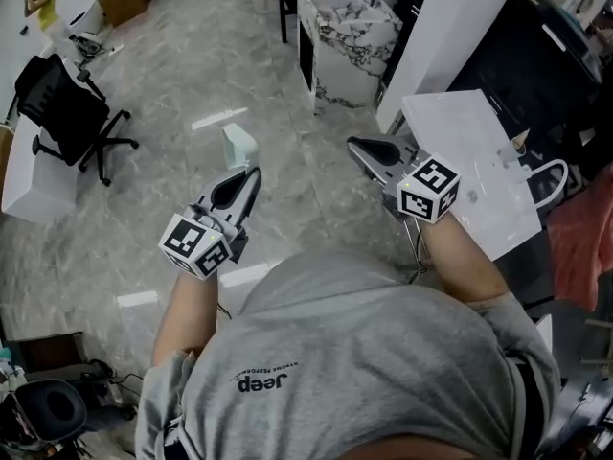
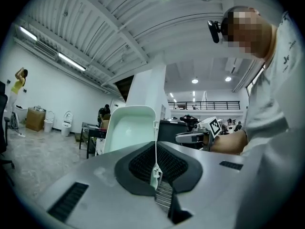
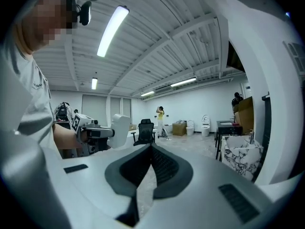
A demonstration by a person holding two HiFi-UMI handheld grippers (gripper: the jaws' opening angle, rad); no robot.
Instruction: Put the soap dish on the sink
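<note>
Left gripper view: your left hand-held gripper [image 2: 156, 152] pinches the likely light, slippery soap dish [image 2: 127, 131] by its rim; right hand-held gripper [image 3: 151, 150] closed, empty.

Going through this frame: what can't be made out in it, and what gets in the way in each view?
- Back face of the pale green rectangular plastic soap dish: the left gripper view shows one side only, and it is tiny in the head view.
- Basin of the white marble-patterned sink cabinet: far and small in the head view, seen from too low in the right gripper view.
- Grey stone floor under the person: hidden by the grey T-shirt in the head view.
</note>
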